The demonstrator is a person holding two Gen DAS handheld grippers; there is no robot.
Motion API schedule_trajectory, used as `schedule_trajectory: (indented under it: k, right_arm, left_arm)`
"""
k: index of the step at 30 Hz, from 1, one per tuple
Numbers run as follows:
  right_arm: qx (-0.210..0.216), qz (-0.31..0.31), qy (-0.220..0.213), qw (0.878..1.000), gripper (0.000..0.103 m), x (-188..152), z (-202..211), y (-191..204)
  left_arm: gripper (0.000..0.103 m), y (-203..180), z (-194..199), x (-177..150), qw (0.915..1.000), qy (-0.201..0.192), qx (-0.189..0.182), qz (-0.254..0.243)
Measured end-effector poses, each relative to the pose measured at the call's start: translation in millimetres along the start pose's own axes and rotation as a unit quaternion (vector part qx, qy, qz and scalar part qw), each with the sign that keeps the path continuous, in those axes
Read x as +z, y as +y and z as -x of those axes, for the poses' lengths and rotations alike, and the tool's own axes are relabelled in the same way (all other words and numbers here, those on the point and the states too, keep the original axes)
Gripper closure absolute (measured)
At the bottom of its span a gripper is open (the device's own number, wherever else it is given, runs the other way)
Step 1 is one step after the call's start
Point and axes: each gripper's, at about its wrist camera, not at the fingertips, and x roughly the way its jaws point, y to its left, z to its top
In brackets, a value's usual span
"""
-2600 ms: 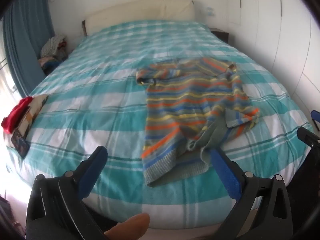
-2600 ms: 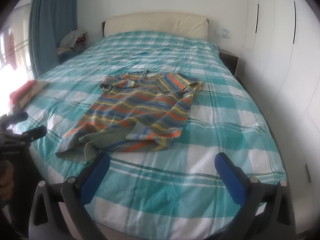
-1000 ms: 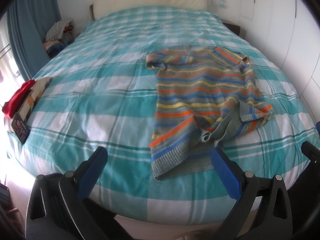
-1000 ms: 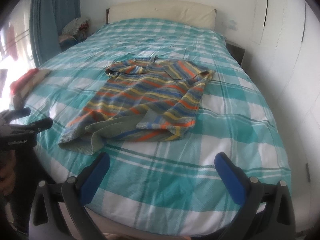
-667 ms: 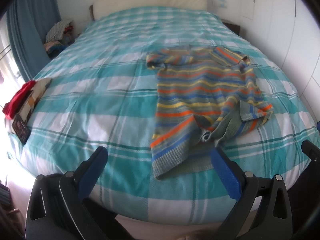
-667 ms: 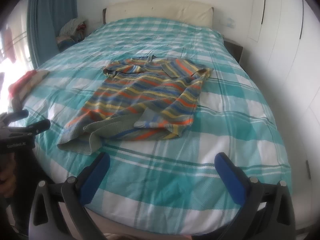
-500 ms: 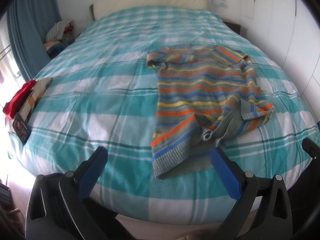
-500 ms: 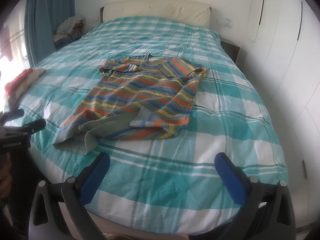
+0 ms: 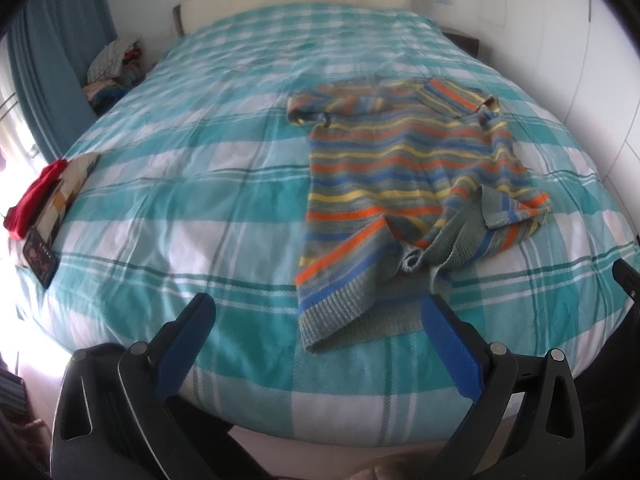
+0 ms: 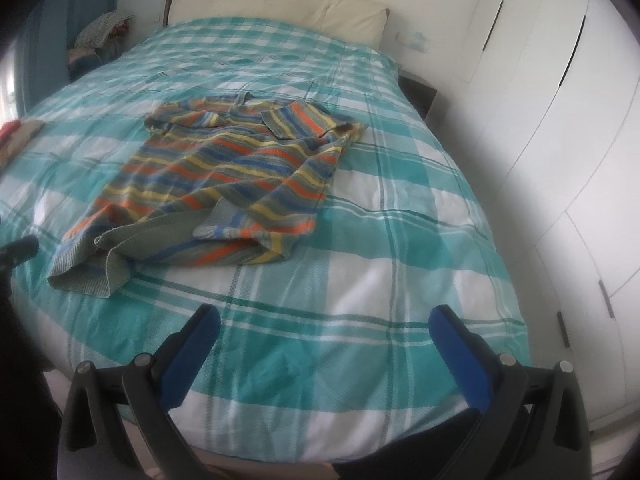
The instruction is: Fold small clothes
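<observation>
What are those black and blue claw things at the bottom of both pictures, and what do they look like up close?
They are hand-held grippers. The left gripper and right gripper match: each has two black plastic arms with triangular cut-outs and silver rivets, ending in blue textured fingers spread wide apart. No cables or markings show.

This is a bedroom in a home. A big bed [image 10: 400, 240] with a green and white checked cover fills the room. A pillow [image 10: 280, 4] lies at the far end. White cupboard doors [image 10: 560, 100] stand on the right, and a blue curtain [image 9: 44, 72] hangs on the left.
</observation>
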Motion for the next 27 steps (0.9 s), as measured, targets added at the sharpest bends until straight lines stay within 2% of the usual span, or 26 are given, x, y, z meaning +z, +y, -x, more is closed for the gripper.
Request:
schedule_trajectory:
  k: [11,14,16,19,22,23,24,27]
  right_arm:
    - [0.011,0.000,0.008,1.000,0.000,-1,-6,1]
    - [0.032,-0.013,0.006,0.999,0.000,-3,-8,-10]
    - [0.041,-0.028,0.008,0.999,0.000,-5,-13,-20]
    - [0.072,-0.061,0.022,0.995,0.000,-9,-29,-28]
    - [0.151,-0.085,0.033,0.984,0.000,-2,-51,-22]
    - [0.172,-0.075,0.027,0.982,0.000,5,-57,-15]
    - [0.187,-0.038,0.012,0.982,0.000,16,-62,-4]
    - [0.173,0.111,0.004,0.979,0.001,37,-85,40]
  left_arm:
    - [0.000,0,-12,-4,0.9999,0.012,-0.005,-0.006]
    - [0.000,22,-23,-8,0.9997,0.019,-0.016,0.006]
    - [0.000,41,-35,-13,0.9985,0.038,-0.034,0.021]
    - [0.001,51,-52,-23,0.9950,0.064,-0.070,0.030]
    - [0.001,46,-67,-24,0.9936,0.070,-0.085,0.026]
    - [0.002,46,-72,-23,0.9935,0.069,-0.086,0.028]
    - [0.002,44,-77,-22,0.9934,0.064,-0.092,0.025]
    - [0.005,27,-92,-22,0.9931,0.071,-0.090,-0.024]
